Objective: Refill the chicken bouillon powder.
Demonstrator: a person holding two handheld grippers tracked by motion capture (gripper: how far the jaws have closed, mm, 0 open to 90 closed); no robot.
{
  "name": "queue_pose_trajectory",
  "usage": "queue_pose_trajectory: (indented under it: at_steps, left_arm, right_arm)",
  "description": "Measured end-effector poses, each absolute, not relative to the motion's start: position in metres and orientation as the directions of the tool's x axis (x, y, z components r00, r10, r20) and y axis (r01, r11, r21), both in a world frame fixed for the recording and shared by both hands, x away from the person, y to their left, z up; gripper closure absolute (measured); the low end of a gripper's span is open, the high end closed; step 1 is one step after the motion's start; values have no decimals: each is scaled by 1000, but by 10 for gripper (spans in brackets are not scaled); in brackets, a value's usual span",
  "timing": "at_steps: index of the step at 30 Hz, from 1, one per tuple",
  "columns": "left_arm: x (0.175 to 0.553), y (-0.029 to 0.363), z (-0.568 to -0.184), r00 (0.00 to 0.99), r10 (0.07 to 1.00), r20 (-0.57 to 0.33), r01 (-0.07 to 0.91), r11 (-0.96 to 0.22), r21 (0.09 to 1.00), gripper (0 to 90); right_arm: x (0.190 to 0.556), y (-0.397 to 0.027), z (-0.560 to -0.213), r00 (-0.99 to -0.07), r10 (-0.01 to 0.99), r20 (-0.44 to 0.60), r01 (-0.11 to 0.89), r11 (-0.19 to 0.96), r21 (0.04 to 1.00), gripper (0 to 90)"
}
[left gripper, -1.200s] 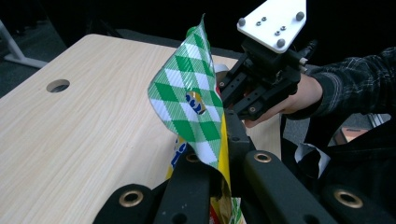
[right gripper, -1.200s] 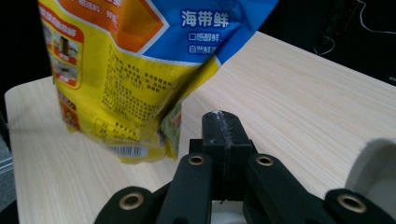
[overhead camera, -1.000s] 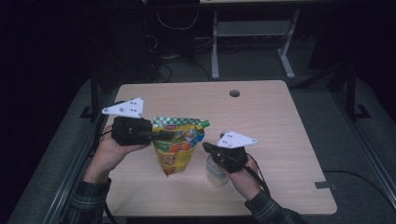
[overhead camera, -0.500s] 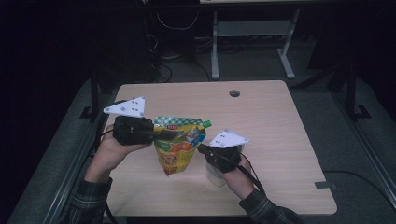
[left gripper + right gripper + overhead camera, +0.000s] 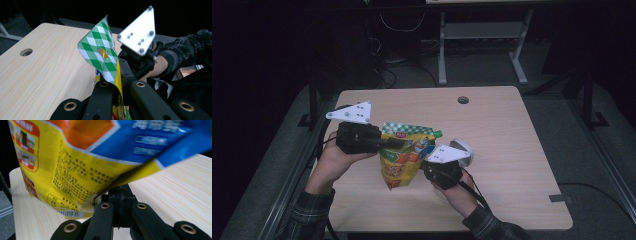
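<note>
Light wood table (image 5: 512,150), round hole (image 5: 463,100) near far edge | grey carpet floor (image 5: 602,165) | grey metal frame (image 5: 482,35) behind | cables (image 5: 397,22) | room dark

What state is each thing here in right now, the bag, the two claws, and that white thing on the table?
snack pouch: off the table, held between both grippers.
left gripper: shut on the pouch's checked top edge.
right gripper: shut on the pouch's side edge.
white round object: resting on the table, untouched.
</note>
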State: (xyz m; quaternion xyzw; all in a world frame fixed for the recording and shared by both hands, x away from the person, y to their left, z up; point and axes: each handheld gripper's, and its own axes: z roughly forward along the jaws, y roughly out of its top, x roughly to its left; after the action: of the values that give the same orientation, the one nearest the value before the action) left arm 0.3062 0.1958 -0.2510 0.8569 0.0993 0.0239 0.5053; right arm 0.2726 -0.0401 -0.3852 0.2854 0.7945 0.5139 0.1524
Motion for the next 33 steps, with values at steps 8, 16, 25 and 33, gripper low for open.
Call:
queue_pose_trajectory:
  at_steps: [8,16,25,33]
  left_arm:
    - [303,194,-245,981,182,-64,142,-461,876,900]
    - [300,193,-243,983,173,-59,133,-454,881,900]
    - [303,190,-245,982,172,-72,144,-457,878,900]
    - [309,183,-248,982,171,-79,151,-464,873,900]
  right_arm:
    - [267,-30,-389,-787,614,64,302,293,907,900]
    - [267,-27,-391,-756,649,83,316,251,915,900]
    - [260,-16,-398,-790,607,85,303,267,915,900]
    - [255,-8,-404,-804,591,64,267,264,927,900]
